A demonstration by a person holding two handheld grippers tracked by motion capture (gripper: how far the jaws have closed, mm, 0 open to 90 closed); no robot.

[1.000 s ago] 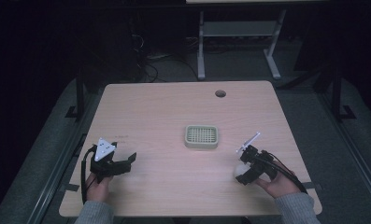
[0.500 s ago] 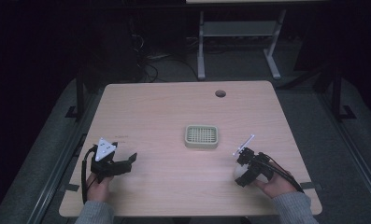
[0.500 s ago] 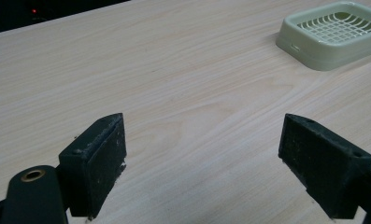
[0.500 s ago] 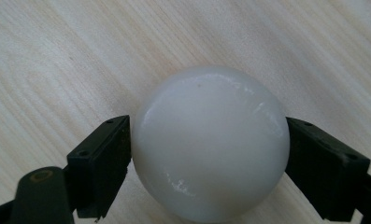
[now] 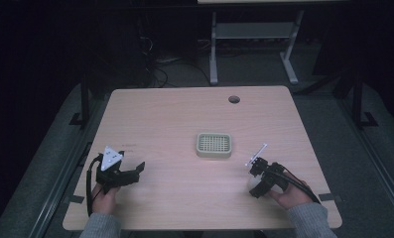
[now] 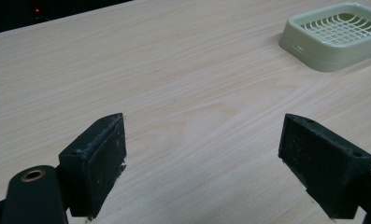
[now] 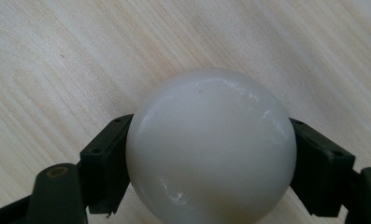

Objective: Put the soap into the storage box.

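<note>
My right gripper (image 7: 211, 161) clamped the white ball (image 7: 211, 149); the green tray (image 5: 214, 145) lay ahead, leftward. My left gripper (image 6: 211, 163) was spread, empty.

Between my 2 hands the light wooden table (image 5: 184, 119) lies bare. The pale green plastic grid tray (image 5: 214, 145) at the middle blocks the forward way; a round hole (image 5: 233, 99) sits beyond it.
</note>
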